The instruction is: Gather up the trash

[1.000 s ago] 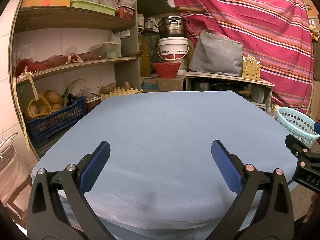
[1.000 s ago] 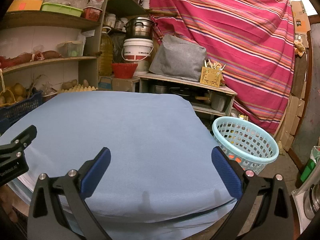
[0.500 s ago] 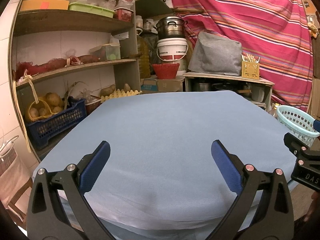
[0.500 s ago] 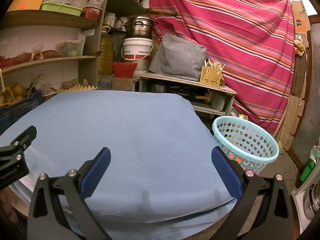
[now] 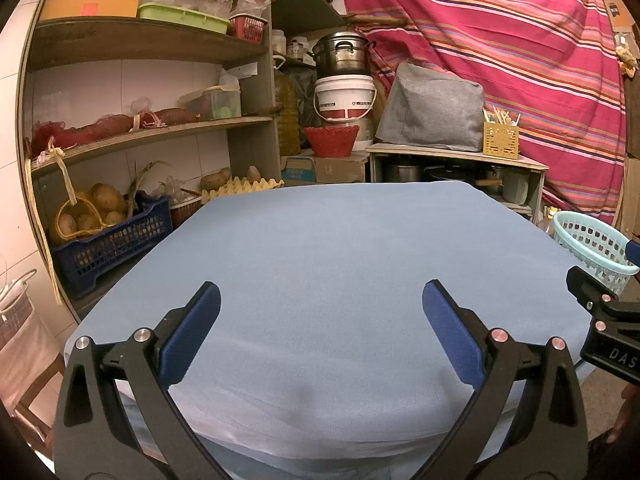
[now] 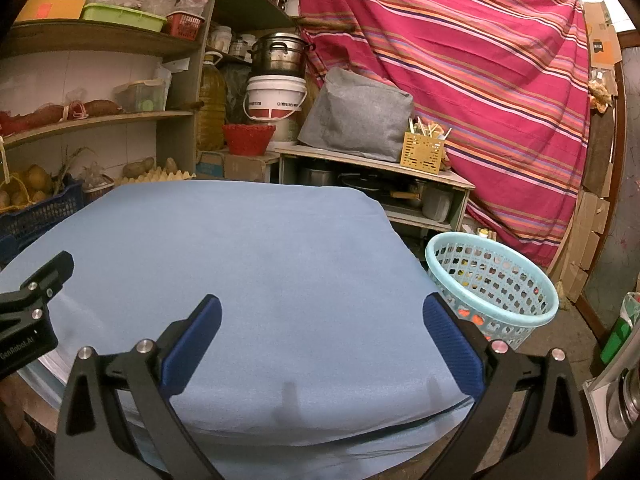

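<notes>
A light blue cloth covers the table, and no trash shows on it. A pale teal plastic basket stands on the floor off the table's right side, with small coloured scraps visible through its holes. My left gripper hovers open over the table's near edge with nothing between its blue pads. My right gripper is open too, near the front right corner, empty. Each gripper's black body shows at the edge of the other's view.
Wooden shelves with a blue crate of potatoes line the left. Behind the table stand a low shelf, a white bucket, a red bowl and a striped red curtain. Cardboard leans at the right.
Both views have shifted very slightly, the left one drifting a little; the grippers stay open and empty over the table's near edge.
</notes>
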`<state>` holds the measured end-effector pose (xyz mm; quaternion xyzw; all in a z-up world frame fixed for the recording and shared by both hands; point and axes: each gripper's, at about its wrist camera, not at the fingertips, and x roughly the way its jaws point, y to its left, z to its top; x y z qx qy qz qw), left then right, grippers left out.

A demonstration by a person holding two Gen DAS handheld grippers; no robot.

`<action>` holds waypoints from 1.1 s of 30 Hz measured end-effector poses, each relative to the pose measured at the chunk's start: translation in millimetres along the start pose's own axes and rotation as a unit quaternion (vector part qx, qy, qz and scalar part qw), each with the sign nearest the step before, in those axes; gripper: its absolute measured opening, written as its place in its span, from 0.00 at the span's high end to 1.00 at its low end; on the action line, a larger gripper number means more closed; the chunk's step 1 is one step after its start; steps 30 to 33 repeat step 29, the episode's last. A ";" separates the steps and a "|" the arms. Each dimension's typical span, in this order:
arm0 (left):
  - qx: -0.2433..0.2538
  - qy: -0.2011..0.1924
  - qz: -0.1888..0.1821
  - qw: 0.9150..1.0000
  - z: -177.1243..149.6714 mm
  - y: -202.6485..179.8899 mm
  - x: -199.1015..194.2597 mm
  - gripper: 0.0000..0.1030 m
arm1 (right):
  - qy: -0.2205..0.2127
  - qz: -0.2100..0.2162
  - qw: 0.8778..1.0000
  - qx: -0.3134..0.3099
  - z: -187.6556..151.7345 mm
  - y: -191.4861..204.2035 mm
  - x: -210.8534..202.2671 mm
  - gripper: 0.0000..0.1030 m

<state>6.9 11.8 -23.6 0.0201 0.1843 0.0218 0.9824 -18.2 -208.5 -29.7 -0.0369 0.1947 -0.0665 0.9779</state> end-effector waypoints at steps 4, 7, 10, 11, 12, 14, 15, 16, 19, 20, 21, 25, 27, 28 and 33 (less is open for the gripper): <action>-0.001 -0.001 0.000 1.000 -0.1 -0.9 -0.6 0.05 | 0.000 0.001 1.000 0.000 0.4 -0.1 -0.2 0.05; 0.000 -0.001 0.001 1.000 0.0 -1.2 -0.6 0.05 | 0.000 0.001 1.000 0.000 0.5 -0.3 -0.2 0.05; 0.000 -0.001 0.000 1.000 -0.1 -0.9 -0.5 0.05 | 0.000 0.000 1.000 0.000 0.5 -0.1 -0.2 0.05; 0.000 0.000 0.000 1.000 -0.1 -0.7 -0.5 0.05 | 0.000 0.000 1.000 0.000 0.4 -0.2 -0.2 0.05; 0.000 -0.001 0.000 1.000 -0.1 -0.8 -0.4 0.05 | 0.000 0.000 1.000 0.000 -0.5 -0.6 0.4 0.05; 0.000 -0.001 0.000 1.000 -0.1 -0.7 -0.8 0.05 | 0.000 0.000 1.000 0.000 0.1 -0.4 0.1 0.05; 0.000 -0.001 0.000 1.000 -0.1 -1.0 -0.5 0.05 | 0.000 0.000 1.000 0.000 -0.6 -0.8 0.5 0.05; 0.000 -0.001 0.000 1.000 -0.1 -0.7 -0.6 0.05 | 0.000 0.000 1.000 0.000 0.2 -0.4 -0.1 0.05; -0.001 -0.001 0.000 1.000 -0.2 -0.9 -0.7 0.05 | 0.000 0.001 1.000 0.000 0.4 -0.5 -0.2 0.05; -0.001 -0.001 0.000 1.000 0.0 -0.8 -0.8 0.05 | 0.000 0.001 1.000 0.000 0.2 -0.7 0.0 0.05; -0.001 -0.001 0.000 1.000 0.2 -1.2 -0.9 0.05 | 0.000 0.001 1.000 0.000 -0.3 -0.9 0.5 0.04; -0.006 -0.003 0.004 1.000 2.9 -2.6 -2.6 0.05 | 0.000 0.000 1.000 0.000 0.4 -0.3 -0.2 0.05; -0.009 -0.002 0.003 1.000 4.8 -2.5 -2.9 0.05 | 0.000 0.000 1.000 0.000 0.4 -0.3 -0.1 0.05; -0.011 -0.001 0.002 1.000 5.6 -2.2 -2.6 0.05 | 0.000 0.001 1.000 0.000 0.4 -0.4 -0.1 0.05; -0.012 0.000 0.002 1.000 5.9 -1.9 -2.3 0.05 | 0.001 0.001 1.000 0.000 -0.2 -0.6 0.7 0.05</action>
